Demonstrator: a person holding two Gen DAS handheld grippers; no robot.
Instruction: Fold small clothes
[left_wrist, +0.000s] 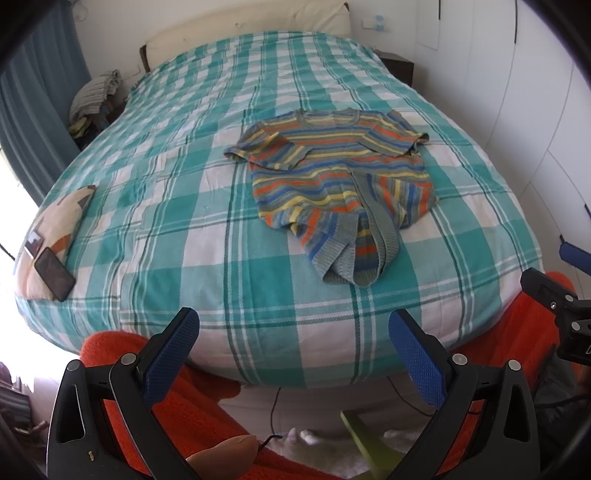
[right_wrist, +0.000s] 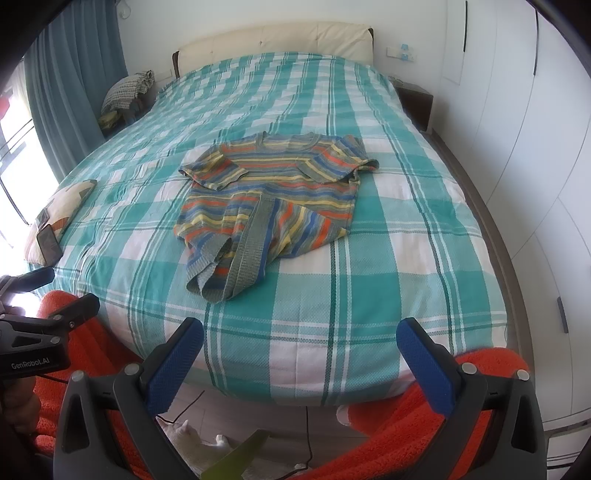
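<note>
**Both grippers open, short of the bed; striped top lies ahead, untouched**

Bed (left_wrist: 177, 206) with teal-and-white checked cover fills both views, ahead of both grippers. Its near edge sits just past the fingertips.

Orange knit fabric (left_wrist: 207, 413) under and around both grippers, below the bed edge.

Striped top (left_wrist: 332, 177) lies on the cover, well ahead of the left gripper (left_wrist: 293, 345), slightly to its right. From the right gripper (right_wrist: 299, 352) it's ahead and a bit left. Sleeves are folded in over the chest; the lower hem is bunched and turned over at the near end. Not flat.

Patterned cushion (left_wrist: 55, 225) far left of the left gripper, at the bed's edge. A phone (left_wrist: 54, 273) rests on it; a second small item is beside it, possibly a card, too blurred to confirm.

Left gripper: jaws spread wide, nothing between them. Right gripper: same, jaws apart and empty. The two are side by side, each visible at the edge of the other's view.
</note>
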